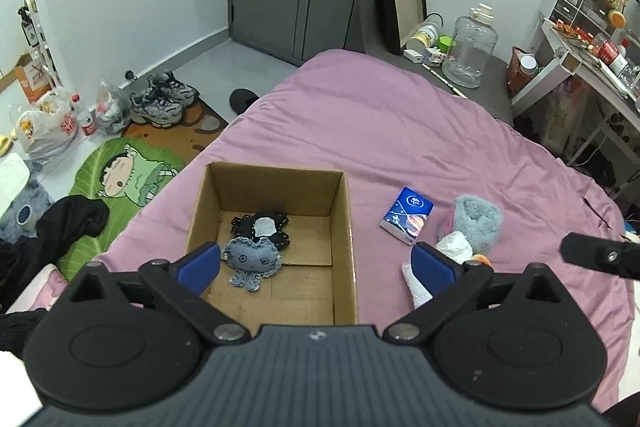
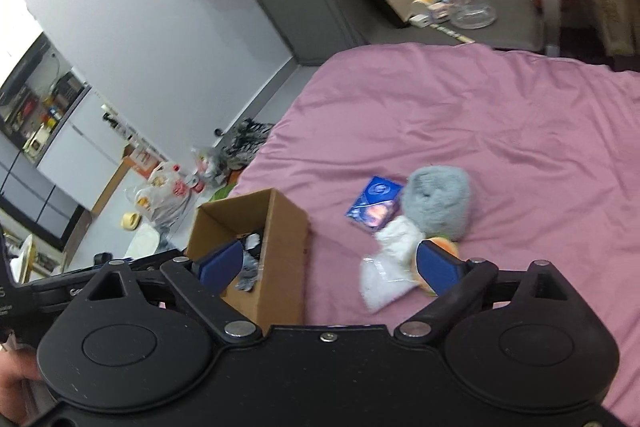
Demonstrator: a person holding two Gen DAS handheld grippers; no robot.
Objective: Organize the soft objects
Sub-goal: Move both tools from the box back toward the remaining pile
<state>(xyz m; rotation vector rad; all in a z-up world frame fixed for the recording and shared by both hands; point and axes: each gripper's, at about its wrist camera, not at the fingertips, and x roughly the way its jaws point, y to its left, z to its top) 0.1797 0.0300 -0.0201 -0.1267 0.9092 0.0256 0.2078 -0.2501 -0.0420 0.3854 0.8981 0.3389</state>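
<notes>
Nearest my left gripper (image 1: 316, 265), jaws spread wide and holding nothing, sits the cardboard box (image 1: 344, 235) on the pink bedspread (image 1: 380, 115). Its open top lies between and just beyond my blue pads (image 1: 200, 263). Inside, a denim plush (image 1: 251, 261) lies on the box floor, touching a black plush (image 1: 262, 225) just behind it.

Right of the box, near my right pad: white plastic bag (image 1: 454, 245), orange toy (image 1: 480, 259), grey fluffy item (image 1: 478, 221), and a blue packet (image 1: 407, 215) slightly farther left.

My right gripper (image 2: 328, 269) is also wide open and empty. White bag (image 2: 384, 275) lies between its pads, grey fluffy item (image 2: 436, 203) beyond, box (image 2: 280, 247) to its left.
</notes>
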